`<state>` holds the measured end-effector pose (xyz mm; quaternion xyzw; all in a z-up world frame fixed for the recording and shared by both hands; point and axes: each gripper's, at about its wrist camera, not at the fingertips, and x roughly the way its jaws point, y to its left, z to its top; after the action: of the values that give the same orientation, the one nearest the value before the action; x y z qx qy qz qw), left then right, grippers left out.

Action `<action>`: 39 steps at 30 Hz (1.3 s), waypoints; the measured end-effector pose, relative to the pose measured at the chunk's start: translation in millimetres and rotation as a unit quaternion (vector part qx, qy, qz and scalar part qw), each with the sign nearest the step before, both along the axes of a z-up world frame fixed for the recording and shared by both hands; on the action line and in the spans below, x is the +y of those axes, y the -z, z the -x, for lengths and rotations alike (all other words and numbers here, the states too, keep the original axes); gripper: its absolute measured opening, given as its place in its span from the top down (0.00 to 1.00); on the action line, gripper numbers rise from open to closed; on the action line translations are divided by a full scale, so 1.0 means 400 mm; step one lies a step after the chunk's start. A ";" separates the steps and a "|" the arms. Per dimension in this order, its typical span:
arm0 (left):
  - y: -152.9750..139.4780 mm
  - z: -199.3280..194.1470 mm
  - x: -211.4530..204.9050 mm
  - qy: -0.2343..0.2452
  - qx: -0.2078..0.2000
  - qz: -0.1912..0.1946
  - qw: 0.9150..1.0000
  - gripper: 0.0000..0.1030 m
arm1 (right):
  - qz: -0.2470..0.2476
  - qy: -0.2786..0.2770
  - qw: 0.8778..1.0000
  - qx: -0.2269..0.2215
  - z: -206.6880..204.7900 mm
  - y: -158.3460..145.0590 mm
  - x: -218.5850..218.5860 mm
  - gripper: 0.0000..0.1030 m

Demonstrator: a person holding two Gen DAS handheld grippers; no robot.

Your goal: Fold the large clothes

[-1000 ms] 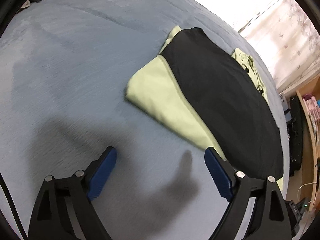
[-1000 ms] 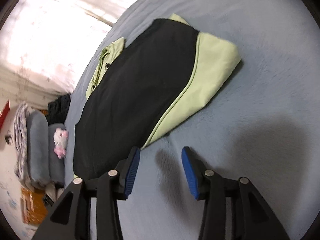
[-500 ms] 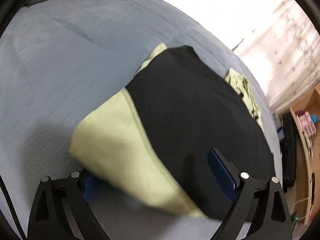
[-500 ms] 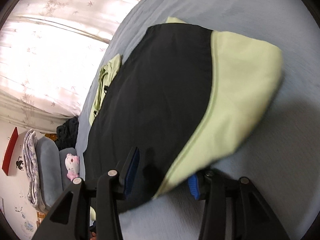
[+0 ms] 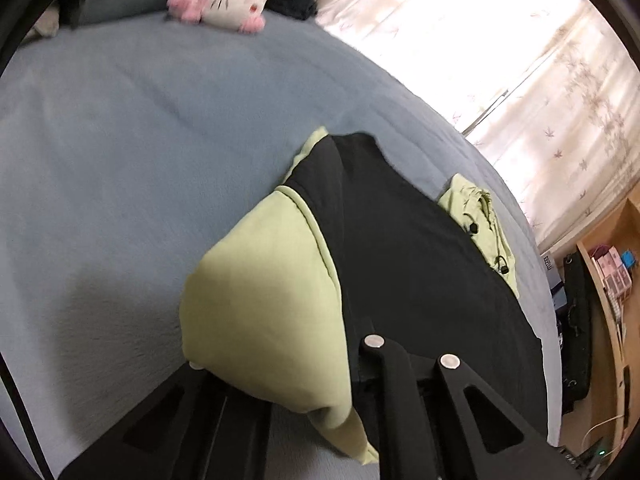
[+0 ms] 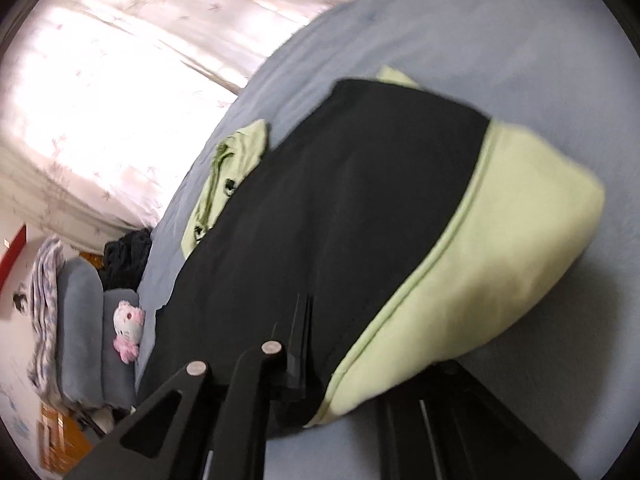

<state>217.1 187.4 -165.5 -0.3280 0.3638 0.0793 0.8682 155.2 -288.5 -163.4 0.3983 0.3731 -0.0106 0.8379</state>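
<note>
On a bed spread with a blue-grey fleece blanket (image 5: pixel 120 152), we catch a fold in mid-course: a large black sweatshirt with pale green sleeve panels (image 5: pixel 400 248), already doubled into a long slab, lies across the mattress with its near end raised off the blanket. The left gripper (image 5: pixel 280 376) has that end's green corner draped between its fingers, which stand narrow and appear to pinch the cloth, though the pads themselves are hidden beneath it. In the right wrist view, the right gripper (image 6: pixel 368 364) likewise appears clamped on the same sweatshirt (image 6: pixel 340 220) at the seam where black meets green; one finger lies over the black cloth, the other is buried under the green.

We judge the step in hand to be the closing fold, near end carried over toward the far end, where a bunched green hood with cord toggles (image 5: pixel 480 220) sticks out. The next move calls for both grippers travelling together and level, so the edge lands square. A pink and white plush cat (image 5: pixel 224 0) sits well apart by the pillows.
</note>
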 end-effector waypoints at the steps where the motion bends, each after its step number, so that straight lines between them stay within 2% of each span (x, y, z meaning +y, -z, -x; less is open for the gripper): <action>1: -0.012 0.005 -0.004 0.002 -0.002 -0.007 1.000 0.94 | 0.005 -0.002 1.000 -0.004 0.006 -0.011 0.003 0.91; 9: -0.076 0.066 -0.003 0.019 0.013 -0.029 0.999 0.94 | 0.004 -0.022 1.000 0.000 0.098 -0.069 -0.011 0.92; 14: -0.108 0.171 0.025 0.033 0.034 -0.025 0.999 0.94 | 0.010 -0.049 0.999 0.019 0.195 -0.100 -0.005 0.91; 17: -0.085 0.192 0.031 0.045 0.057 -0.036 0.997 0.93 | 0.029 -0.069 0.997 0.036 0.229 -0.093 0.008 0.91; 18: -0.058 0.184 0.035 0.053 0.078 -0.037 0.995 0.92 | 0.031 -0.073 0.996 0.045 0.231 -0.082 0.009 0.90; 19: -0.040 0.187 0.053 0.053 0.091 -0.026 0.994 0.90 | 0.021 -0.079 0.994 0.066 0.226 -0.055 0.005 0.87; 21: 0.007 0.178 0.086 0.050 0.116 0.018 0.992 0.84 | -0.003 -0.085 0.991 0.100 0.217 -0.021 -0.005 0.86; 22: 0.018 0.178 0.100 0.048 0.121 0.032 0.991 0.76 | -0.015 -0.086 0.990 0.109 0.219 -0.011 -0.013 0.83; 23: 0.020 0.182 0.109 0.045 0.124 0.036 0.991 0.69 | -0.023 -0.086 0.989 0.116 0.227 -0.011 -0.022 0.80; 24: 0.016 0.190 0.122 0.041 0.125 0.038 0.991 0.66 | -0.019 -0.086 0.989 0.120 0.235 -0.016 -0.027 0.74; 25: 0.010 0.198 0.128 0.040 0.123 0.033 0.991 0.65 | -0.008 -0.088 0.988 0.124 0.246 -0.025 -0.029 0.69; 28: -0.017 0.230 0.137 0.049 0.126 -0.014 0.991 0.56 | 0.025 -0.108 0.986 0.129 0.293 -0.052 -0.035 0.65; 32: -0.059 0.296 0.131 0.042 0.136 -0.085 0.986 0.55 | 0.060 -0.136 0.979 0.140 0.349 -0.090 -0.022 0.65; 35: -0.108 0.329 0.120 0.038 0.129 -0.130 0.982 0.55 | 0.098 -0.148 0.975 0.130 0.378 -0.130 -0.003 0.65; 37: -0.144 0.335 0.088 0.072 0.101 -0.140 0.982 0.54 | 0.124 -0.159 0.973 0.110 0.388 -0.162 0.019 0.65; 39: -0.169 0.332 0.053 0.110 0.086 -0.150 0.979 0.46 | 0.135 -0.169 0.972 0.090 0.379 -0.181 0.044 0.65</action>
<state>84.4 208.7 -97.9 -0.1436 0.4547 0.0646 0.8766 3.6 -270.9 -91.1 0.2097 0.5044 0.0450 0.8364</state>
